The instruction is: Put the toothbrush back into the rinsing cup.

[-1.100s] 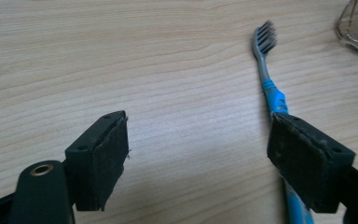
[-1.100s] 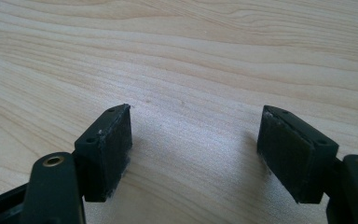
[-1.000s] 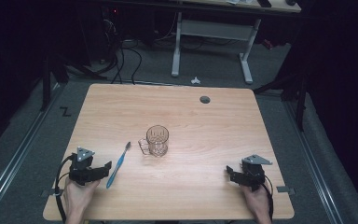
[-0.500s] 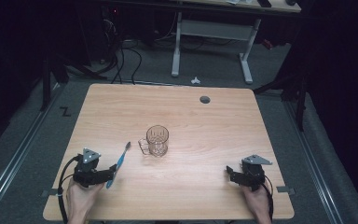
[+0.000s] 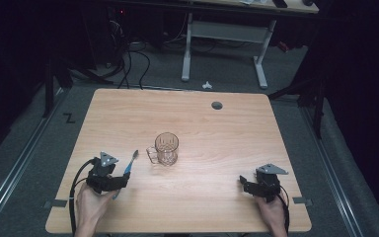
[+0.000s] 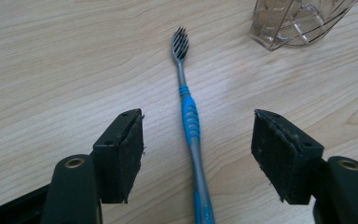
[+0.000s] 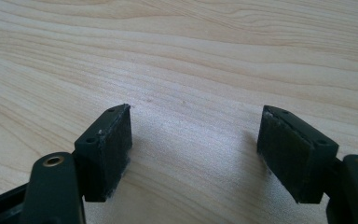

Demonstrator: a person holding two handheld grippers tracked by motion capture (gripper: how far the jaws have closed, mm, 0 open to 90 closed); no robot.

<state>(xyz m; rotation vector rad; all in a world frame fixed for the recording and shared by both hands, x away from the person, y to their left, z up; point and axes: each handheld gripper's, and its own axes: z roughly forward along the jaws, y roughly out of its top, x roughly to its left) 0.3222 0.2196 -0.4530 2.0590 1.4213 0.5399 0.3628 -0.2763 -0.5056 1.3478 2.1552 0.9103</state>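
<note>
Currently the left gripper [image 5: 121, 181] sits over the near-left part of the pale wood-grain surface [image 5: 217, 143], its fingers [image 6: 121, 156] straddling the lower handle of the blue-and-grey plastic toothbrush with dark bristles [image 6: 191, 128]. The fingers have just been closing, yet a gap remains on both sides of the handle and neither pad touches it, so the brush is bracketed, not gripped. The toothbrush lies flat on the surface, bristle head pointing away from the person toward the clear faceted glass mug [image 5: 166, 148], which stands upright near the middle of the surface, just beyond and to the right of the brush head. Judged from this layout, the handle-end approach leaves the bristle end free, which would suit lifting the brush and dropping it into the mug handle-down or head-down; which one cannot be told yet. The right gripper [image 5: 244, 183] rests at the near-right edge, well apart from mug and brush, fingers [image 7: 103, 149] spread wide over bare wood with nothing between them; it appears parked out of the way. No brand, label or legible writing shows on the toothbrush, mug or grippers; a dark Z-shaped mark [image 5: 69, 118] lies on the floor to the left of the surface.
</note>
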